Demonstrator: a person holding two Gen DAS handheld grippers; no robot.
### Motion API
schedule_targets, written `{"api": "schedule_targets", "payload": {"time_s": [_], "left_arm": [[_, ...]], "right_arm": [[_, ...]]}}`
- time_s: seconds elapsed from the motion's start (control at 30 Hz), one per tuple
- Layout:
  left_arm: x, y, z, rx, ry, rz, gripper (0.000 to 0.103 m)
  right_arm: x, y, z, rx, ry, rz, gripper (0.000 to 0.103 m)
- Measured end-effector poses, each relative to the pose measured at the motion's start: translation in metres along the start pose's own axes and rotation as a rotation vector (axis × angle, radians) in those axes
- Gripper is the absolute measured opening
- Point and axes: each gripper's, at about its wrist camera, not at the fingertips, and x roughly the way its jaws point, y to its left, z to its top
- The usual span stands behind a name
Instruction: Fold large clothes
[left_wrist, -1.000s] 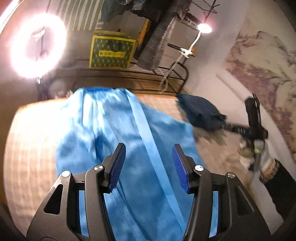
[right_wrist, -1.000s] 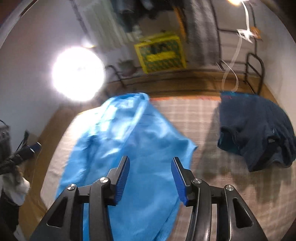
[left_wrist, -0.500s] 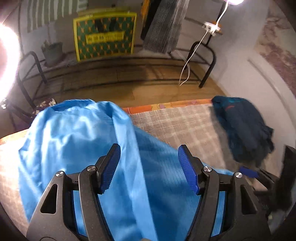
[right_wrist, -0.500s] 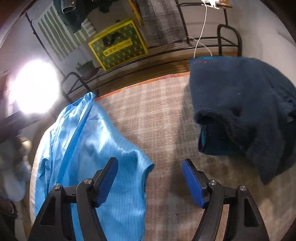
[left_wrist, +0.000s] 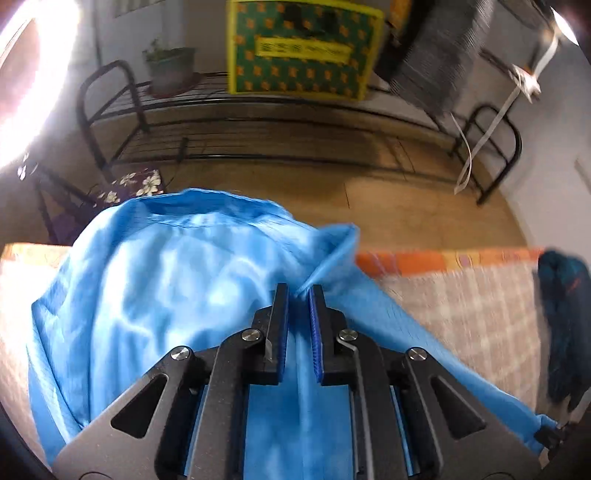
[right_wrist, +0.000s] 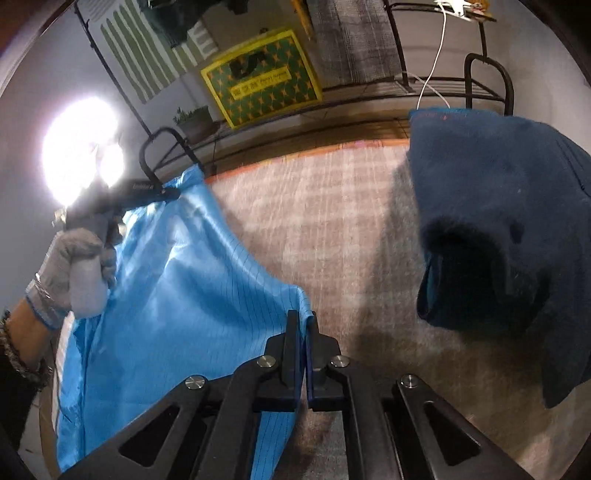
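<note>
Both grippers, open earlier, have just closed: left gripper (left_wrist: 298, 291) and right gripper (right_wrist: 302, 317) pinch blue garment (right_wrist: 177, 295) on checked cloth (right_wrist: 325, 221); yellow-green box (left_wrist: 301, 48) top centre.

The big, thin, shiny blue garment (left_wrist: 155, 295) with fine dark lines lies spread and rumpled on the checked cloth. One bunched fold sits pinched between the left fingers (left_wrist: 317, 317). Its corner edge (right_wrist: 301, 295) sits squeezed between the right fingers (right_wrist: 291, 343). The fluffy dark blue garment (right_wrist: 498, 206) lies heaped off to the right of them.
</note>
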Motion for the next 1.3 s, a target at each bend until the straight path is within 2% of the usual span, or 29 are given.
{"api": "schedule_targets", "payload": {"time_s": [0.13,0.27,0.3,0.33,0.4,0.47,0.53,0.67,0.7,0.73,0.8,1.0,1.07,1.1,1.13,1.2,1.3], "left_arm": [[-0.003,0.024,0.003,-0.038,-0.017,0.045,0.01],[-0.024,0.029,0.004,-0.035,-0.038,0.02,0.01],[-0.03,0.027,0.003,-0.031,-0.038,0.004,0.01],[-0.038,0.026,0.002,-0.027,-0.036,-0.019,0.01],[-0.062,0.019,-0.001,-0.006,-0.047,-0.071,0.01],[-0.093,0.014,-0.005,0.023,-0.072,-0.115,0.01],[-0.121,0.011,-0.011,0.035,-0.09,-0.161,0.01],[-0.194,0.009,-0.033,0.073,-0.12,-0.237,0.011],[-0.211,0.007,-0.041,0.086,-0.131,-0.249,0.016],[-0.231,0.006,-0.051,0.104,-0.145,-0.266,0.027],[-0.273,0.004,-0.077,0.141,-0.176,-0.292,0.039],[-0.362,-0.001,-0.173,0.257,-0.165,-0.365,0.04],[-0.386,0.0,-0.211,0.278,-0.16,-0.393,0.046],[-0.395,0.002,-0.226,0.279,-0.156,-0.412,0.053],[-0.401,0.004,-0.242,0.28,-0.149,-0.431,0.057],[-0.415,0.011,-0.279,0.278,-0.132,-0.447,0.057],[-0.438,0.025,-0.324,0.269,-0.143,-0.444,0.057]], "right_arm": [[0.008,-0.005,0.003,0.024,0.027,-0.021,0.0],[0.012,-0.01,0.002,0.066,0.044,-0.041,0.002],[0.011,-0.012,0.003,0.081,0.044,-0.057,0.006],[0.009,-0.015,0.003,0.089,0.041,-0.065,0.019],[-0.006,-0.019,0.004,0.113,0.02,-0.061,0.027],[-0.024,-0.021,0.004,0.119,-0.006,-0.015,0.027],[-0.051,-0.021,0.0,0.118,-0.045,0.034,0.034],[-0.11,-0.014,-0.018,0.1,-0.113,0.105,0.035],[-0.125,-0.011,-0.024,0.097,-0.127,0.121,0.035],[-0.141,-0.008,-0.03,0.092,-0.138,0.142,0.035],[-0.177,0.0,-0.048,0.074,-0.165,0.176,0.035],[-0.287,0.021,-0.114,0.039,-0.241,0.259,0.035],[-0.327,0.028,-0.146,0.031,-0.269,0.296,0.039],[-0.342,0.03,-0.16,0.03,-0.275,0.309,0.041],[-0.35,0.032,-0.171,0.029,-0.277,0.318,0.044],[-0.364,0.041,-0.2,0.037,-0.266,0.335,0.046],[-0.361,0.059,-0.243,0.03,-0.22,0.343,0.046]]}}
